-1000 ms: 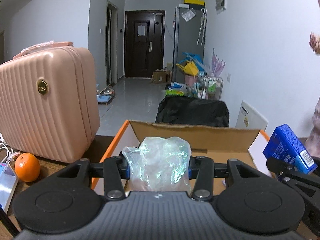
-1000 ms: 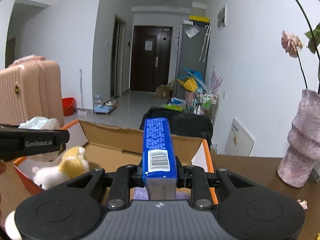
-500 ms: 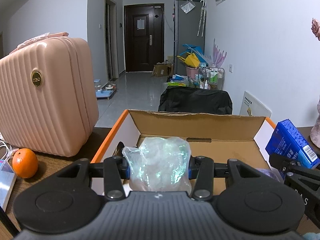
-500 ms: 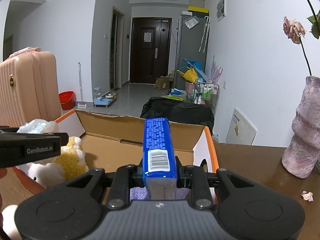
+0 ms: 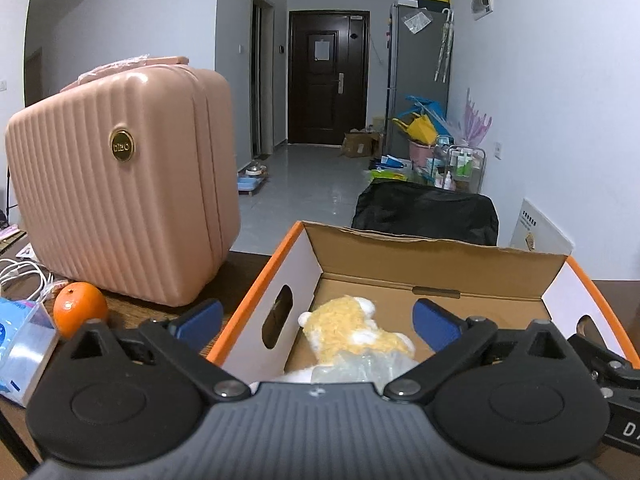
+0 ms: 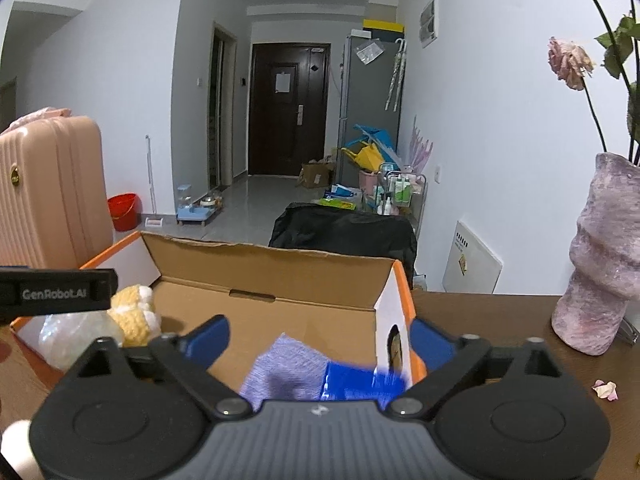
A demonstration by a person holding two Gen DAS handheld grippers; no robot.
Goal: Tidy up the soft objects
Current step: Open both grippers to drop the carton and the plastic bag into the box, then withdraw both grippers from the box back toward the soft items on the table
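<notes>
4 soft items are counted inside 1 cardboard box (image 5: 440,256): 1 plush toy (image 5: 352,326), 1 clear plastic bag (image 5: 360,366), 1 purple cloth (image 6: 280,368) and 1 blue pack (image 6: 360,384). The left gripper (image 5: 316,320) and right gripper (image 6: 320,336) are each spread wide over the box, with nothing held.

We see the blue pack (image 6: 362,386) only as a blur, our gripper body hiding its lower part and the bag's (image 5: 360,366).

White walls line a grey tiled floor (image 5: 320,184) leading to a dark door (image 5: 326,80) beside a grey fridge (image 5: 418,80).
</notes>
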